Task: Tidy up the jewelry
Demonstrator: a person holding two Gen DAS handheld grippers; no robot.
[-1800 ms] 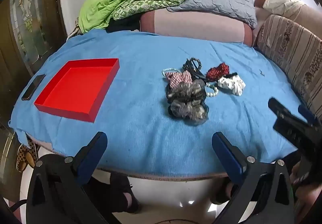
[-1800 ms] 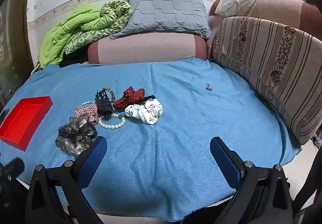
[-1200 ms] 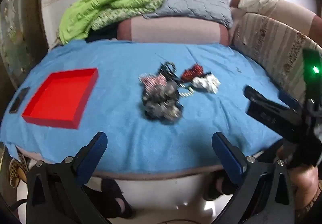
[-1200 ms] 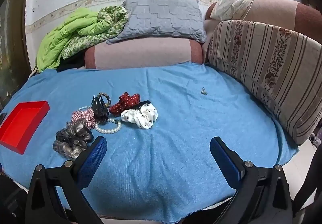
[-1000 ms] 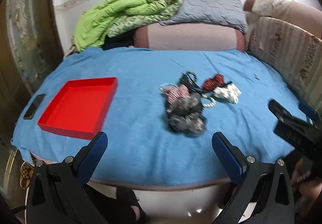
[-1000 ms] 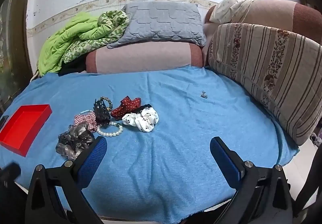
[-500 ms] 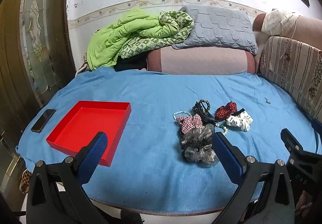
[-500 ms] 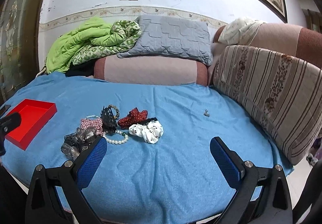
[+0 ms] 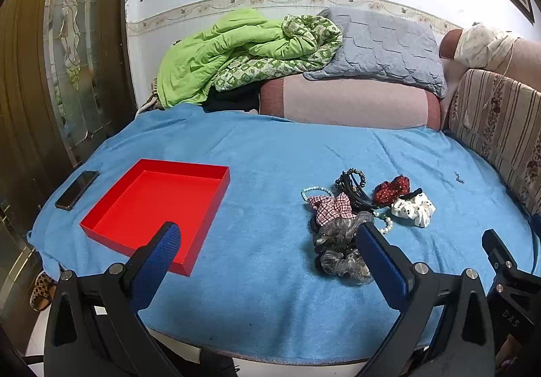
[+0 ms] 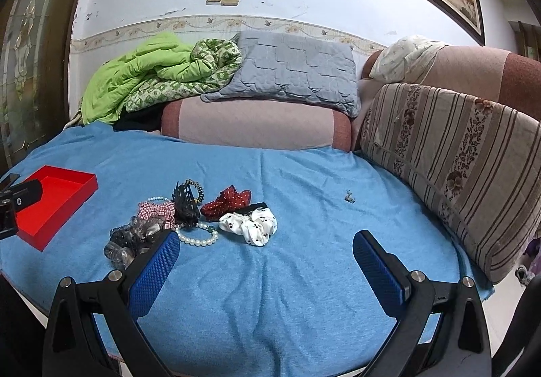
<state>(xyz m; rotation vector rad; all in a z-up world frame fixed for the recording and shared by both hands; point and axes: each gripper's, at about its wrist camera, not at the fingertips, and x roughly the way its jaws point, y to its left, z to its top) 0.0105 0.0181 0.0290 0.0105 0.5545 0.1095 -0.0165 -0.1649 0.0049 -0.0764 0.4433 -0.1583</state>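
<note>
Jewelry (image 10: pixel 192 218) is heaped in a tangle on the blue cover (image 10: pixel 270 292), ahead and left of the right gripper (image 10: pixel 263 258), and ahead and right of the left gripper (image 9: pixel 270 251). Both grippers are held wide apart, grasping nothing. Several pieces may be lifted together, since beads and scrunchies overlap; the red tray (image 9: pixel 159 207) lies well apart.
</note>
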